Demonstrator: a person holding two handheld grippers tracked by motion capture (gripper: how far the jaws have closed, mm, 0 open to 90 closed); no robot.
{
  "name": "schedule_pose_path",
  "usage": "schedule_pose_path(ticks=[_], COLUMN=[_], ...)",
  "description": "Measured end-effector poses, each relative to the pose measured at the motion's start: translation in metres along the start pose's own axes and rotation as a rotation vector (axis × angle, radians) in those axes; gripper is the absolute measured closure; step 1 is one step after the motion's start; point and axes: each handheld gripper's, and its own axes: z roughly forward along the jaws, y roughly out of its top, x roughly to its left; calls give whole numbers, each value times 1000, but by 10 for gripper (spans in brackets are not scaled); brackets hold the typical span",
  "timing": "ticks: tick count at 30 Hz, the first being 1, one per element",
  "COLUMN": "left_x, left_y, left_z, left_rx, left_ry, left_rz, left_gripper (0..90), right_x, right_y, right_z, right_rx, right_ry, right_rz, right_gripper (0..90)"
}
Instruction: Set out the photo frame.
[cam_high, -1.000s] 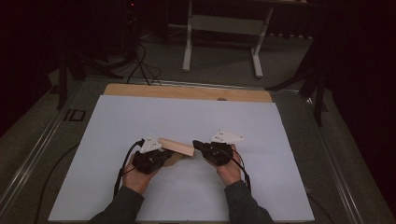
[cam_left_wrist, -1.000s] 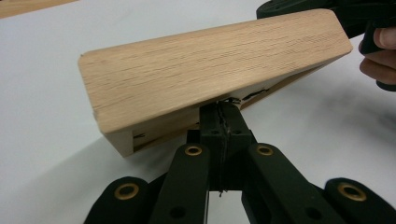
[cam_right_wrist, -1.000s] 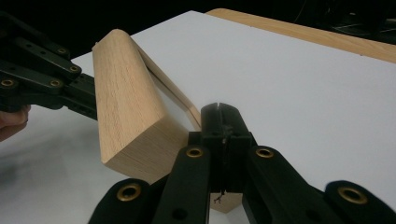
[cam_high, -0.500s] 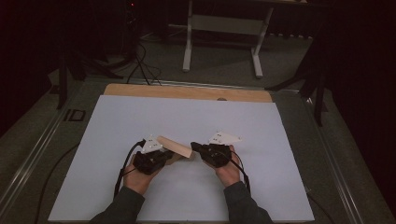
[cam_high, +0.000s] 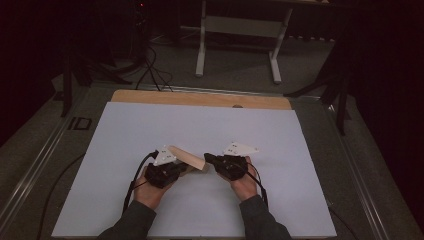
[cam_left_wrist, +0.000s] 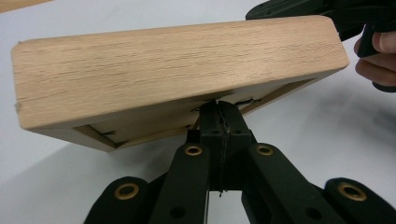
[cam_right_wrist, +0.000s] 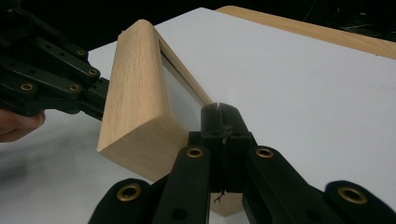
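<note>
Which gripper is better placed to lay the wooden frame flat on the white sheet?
Probably the left gripper. It is shut on the low edge of the wooden frame, near the white sheet, so it could serve as the pivot. The right gripper is shut on the opposite end.

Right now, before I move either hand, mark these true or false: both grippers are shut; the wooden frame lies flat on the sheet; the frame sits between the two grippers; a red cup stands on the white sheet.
1. Both the left gripper and the right gripper are shut. True.
2. The wooden frame lies flat. False: it is tilted, one end raised.
3. The frame sits between the grippers. True.
4. A red cup stands on the white sheet. False: no cup is seen on it.
</note>
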Motion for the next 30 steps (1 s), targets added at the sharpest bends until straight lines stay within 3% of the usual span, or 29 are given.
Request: schedule_pose_path(ticks=[22, 30], left_x=[-1, 3], left_y=[-1, -2], left_z=[4, 4], left_rx=[12, 16], left_ry=[0, 16], left_rz=[0, -13], left_gripper=[897, 897], right_x=[3, 11], right_y=[-5, -6], right_z=[-1, 4], right_rx=[21, 48], right_ry=[3, 27], right_rz=[-1, -41], right_gripper=[897, 897])
